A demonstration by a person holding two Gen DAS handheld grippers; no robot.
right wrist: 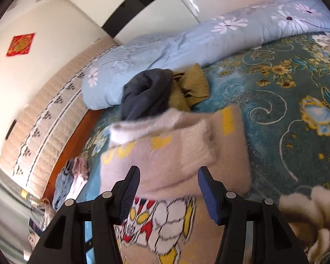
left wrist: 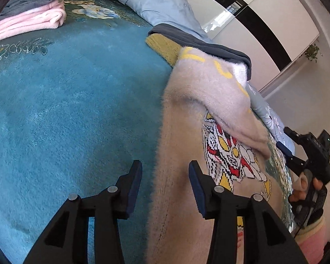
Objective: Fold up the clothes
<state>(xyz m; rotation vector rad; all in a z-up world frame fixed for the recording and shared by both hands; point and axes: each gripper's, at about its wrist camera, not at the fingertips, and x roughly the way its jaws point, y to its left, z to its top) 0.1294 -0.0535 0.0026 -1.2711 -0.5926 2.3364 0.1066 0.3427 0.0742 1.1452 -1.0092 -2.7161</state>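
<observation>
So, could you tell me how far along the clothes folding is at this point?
Partly done. A folded pink and grey stack sits at the far corner of the bed. In hand is the beige sweater, one sleeve already laid across its front; the left gripper and right gripper are both open above it, gripping nothing. Left to do: finishing that sweater, then the dark grey garment and mustard knit lying crumpled by the pillow.

Left gripper (left wrist: 165,176): jaws spread wide, nothing between the pads, fingers pointing forward and down. Right gripper (right wrist: 168,182): jaws likewise apart, pads clear of contact. In the left wrist view the right gripper sits at the far right, gripped by the right hand (left wrist: 305,189), fingers wrapped around its handle; pink cuff at the wrist.
</observation>
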